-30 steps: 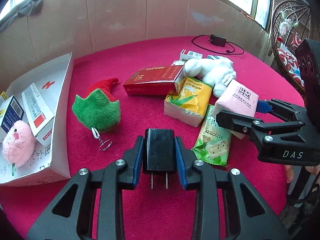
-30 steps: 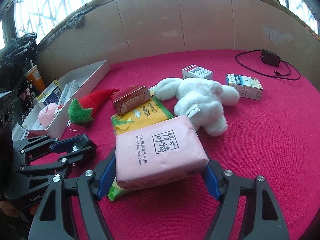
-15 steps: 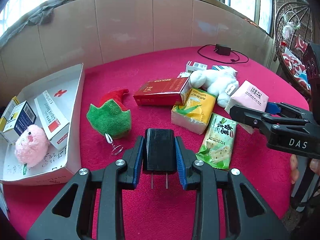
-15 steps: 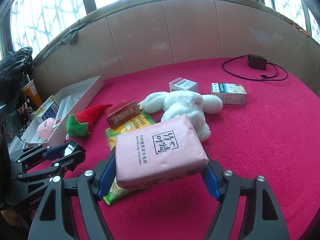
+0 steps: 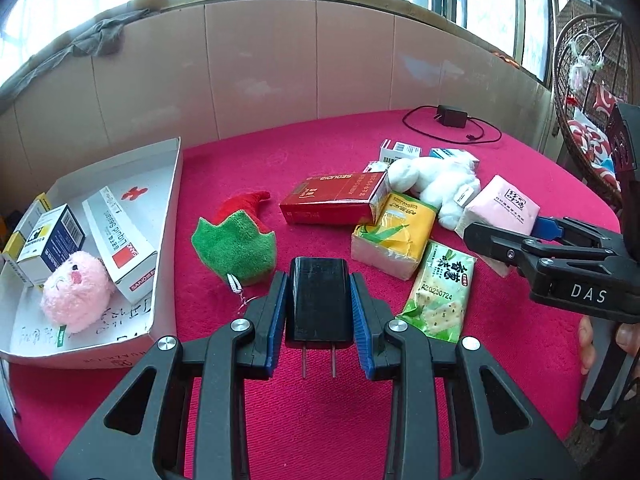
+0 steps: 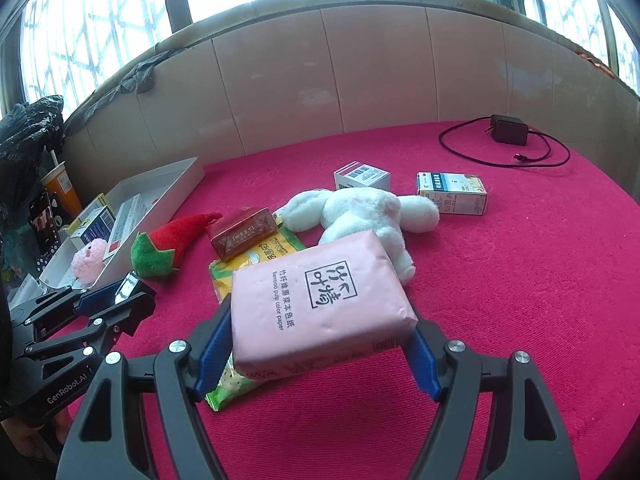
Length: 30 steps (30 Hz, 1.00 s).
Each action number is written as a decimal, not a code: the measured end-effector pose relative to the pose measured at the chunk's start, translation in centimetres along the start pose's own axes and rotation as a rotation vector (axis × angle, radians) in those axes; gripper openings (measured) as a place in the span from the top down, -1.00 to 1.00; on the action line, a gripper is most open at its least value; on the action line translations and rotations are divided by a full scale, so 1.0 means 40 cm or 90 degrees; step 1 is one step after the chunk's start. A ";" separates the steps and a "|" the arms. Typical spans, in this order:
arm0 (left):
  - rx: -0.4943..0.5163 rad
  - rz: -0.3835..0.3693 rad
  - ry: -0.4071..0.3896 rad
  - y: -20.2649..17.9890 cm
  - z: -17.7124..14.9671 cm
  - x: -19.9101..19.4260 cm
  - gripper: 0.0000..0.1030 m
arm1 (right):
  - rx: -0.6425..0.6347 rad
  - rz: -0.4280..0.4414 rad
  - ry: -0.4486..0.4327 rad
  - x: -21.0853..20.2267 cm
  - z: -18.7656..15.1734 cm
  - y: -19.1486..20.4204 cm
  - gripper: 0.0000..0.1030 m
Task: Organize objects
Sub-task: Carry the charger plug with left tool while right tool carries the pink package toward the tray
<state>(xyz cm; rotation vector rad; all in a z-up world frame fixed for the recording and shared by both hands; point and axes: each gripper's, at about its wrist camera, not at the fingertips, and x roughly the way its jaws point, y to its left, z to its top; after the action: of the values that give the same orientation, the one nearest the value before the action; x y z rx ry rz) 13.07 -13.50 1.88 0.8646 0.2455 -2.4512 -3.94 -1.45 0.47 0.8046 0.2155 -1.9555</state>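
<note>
Two loads at once: my left gripper (image 5: 320,312) clamps the black charger (image 5: 319,300), my right gripper (image 6: 320,344) squeezes the soft pink tissue pack (image 6: 320,304), which may sag and slip out.

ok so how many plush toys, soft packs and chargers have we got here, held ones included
plush toys: 3, pink plush, white plush, red and green plush
soft packs: 3, pink tissue pack, yellow pack, green cracker packet
chargers: 2, black plug, black adapter with cable
total: 8
</note>
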 end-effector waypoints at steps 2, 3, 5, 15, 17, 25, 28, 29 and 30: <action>0.000 0.000 -0.003 -0.001 -0.001 -0.003 0.42 | 0.000 -0.002 0.000 -0.001 0.000 0.001 -0.47; -0.001 0.001 -0.005 -0.001 0.000 -0.005 0.42 | 0.001 -0.002 -0.001 -0.001 0.000 0.000 -0.47; -0.004 0.001 -0.011 0.002 -0.001 -0.008 0.42 | 0.002 -0.004 -0.001 -0.001 0.000 0.000 -0.47; -0.015 0.000 -0.024 0.013 -0.001 -0.019 0.42 | 0.002 -0.006 -0.002 -0.001 0.001 0.000 -0.47; -0.019 0.000 -0.029 0.017 -0.003 -0.022 0.42 | 0.000 -0.005 -0.002 -0.001 0.001 0.001 -0.47; -0.015 0.005 -0.053 0.016 -0.002 -0.039 0.42 | -0.042 -0.016 -0.024 -0.013 0.001 0.026 -0.47; -0.013 0.007 -0.059 0.014 -0.002 -0.044 0.42 | -0.048 -0.021 -0.030 -0.018 0.001 0.033 -0.47; -0.013 0.008 -0.060 0.016 -0.002 -0.045 0.42 | -0.049 -0.023 -0.032 -0.020 0.000 0.035 -0.47; -0.014 0.009 -0.062 0.017 -0.002 -0.046 0.42 | -0.050 -0.025 -0.033 -0.021 0.000 0.036 -0.47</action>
<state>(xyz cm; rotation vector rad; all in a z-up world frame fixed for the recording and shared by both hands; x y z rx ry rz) 14.69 -13.26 2.98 0.7335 0.2308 -2.4652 -2.48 -1.60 1.25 0.7020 0.2768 -1.9896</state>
